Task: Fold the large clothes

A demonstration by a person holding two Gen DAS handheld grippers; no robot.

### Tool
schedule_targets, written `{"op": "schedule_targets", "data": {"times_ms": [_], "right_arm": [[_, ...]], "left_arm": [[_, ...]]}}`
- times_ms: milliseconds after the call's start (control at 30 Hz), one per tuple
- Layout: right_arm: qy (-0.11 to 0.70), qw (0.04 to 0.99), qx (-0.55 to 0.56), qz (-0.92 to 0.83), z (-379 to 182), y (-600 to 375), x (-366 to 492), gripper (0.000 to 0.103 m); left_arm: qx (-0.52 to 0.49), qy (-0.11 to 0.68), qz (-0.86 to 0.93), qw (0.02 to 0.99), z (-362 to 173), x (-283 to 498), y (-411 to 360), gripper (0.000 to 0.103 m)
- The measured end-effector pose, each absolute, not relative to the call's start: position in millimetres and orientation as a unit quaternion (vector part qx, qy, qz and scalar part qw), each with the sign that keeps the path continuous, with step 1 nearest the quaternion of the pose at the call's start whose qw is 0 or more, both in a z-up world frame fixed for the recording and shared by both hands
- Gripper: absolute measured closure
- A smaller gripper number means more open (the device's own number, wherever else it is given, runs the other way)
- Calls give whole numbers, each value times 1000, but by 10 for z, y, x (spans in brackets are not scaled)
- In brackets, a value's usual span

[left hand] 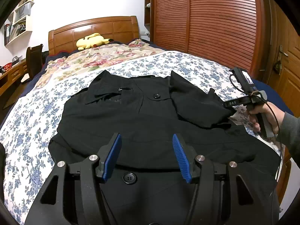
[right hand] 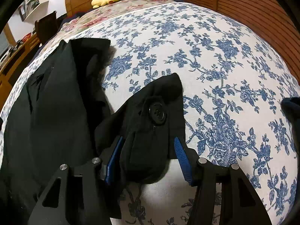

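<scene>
A large black coat point(left hand: 150, 116) lies spread on the blue-flowered bedsheet point(left hand: 28, 131), collar toward the headboard, with black buttons down its front. My left gripper point(left hand: 147, 140) is open and empty, hovering over the coat's lower middle. My right gripper point(right hand: 148, 142) is open, its blue pads point(right hand: 180, 150) on either side of the coat's sleeve cuff point(right hand: 155, 116), which carries a black button; the pads do not press the cloth. In the left wrist view the right gripper point(left hand: 227, 106) sits at the sleeve end on the coat's right side.
A flowered quilt point(left hand: 97, 60) and a yellow plush toy point(left hand: 91, 41) lie near the wooden headboard point(left hand: 93, 30). A slatted wardrobe point(left hand: 206, 22) stands at the right, a desk and chair point(left hand: 33, 60) at the left. Bare sheet point(right hand: 215, 56) extends right of the coat.
</scene>
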State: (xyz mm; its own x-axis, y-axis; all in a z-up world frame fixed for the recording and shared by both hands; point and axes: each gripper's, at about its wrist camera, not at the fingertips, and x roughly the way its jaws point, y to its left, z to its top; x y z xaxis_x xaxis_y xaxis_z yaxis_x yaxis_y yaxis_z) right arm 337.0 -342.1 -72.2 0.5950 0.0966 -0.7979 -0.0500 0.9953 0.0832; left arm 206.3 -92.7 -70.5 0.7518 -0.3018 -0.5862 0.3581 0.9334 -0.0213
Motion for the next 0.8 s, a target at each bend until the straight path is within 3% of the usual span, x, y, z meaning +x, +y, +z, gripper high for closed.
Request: {"op": "schedule_targets", "data": {"times_ms": [33,100,167,500,800], "right_arm": [[447,893,23,46,-719,-3400,3372,51],[447,892,17,63,-718,-3382,3367,76],[440,895,3,76,-619,-3312,3301,89],[335,927,-35,169,365,-2648,2749,92],[311,921,-96,214,557,-1774,2312,91]], "left_arm": [[47,305,-176,935,-702,2063,-930,45],[46,303,-176,935,-693,2061,-927,45],[46,301,-174,936,-681,2060,-912,45],[50,284,-166,943,-565,1924,-718,45],[23,270,-136,953,-436,1779,-244,45]]}}
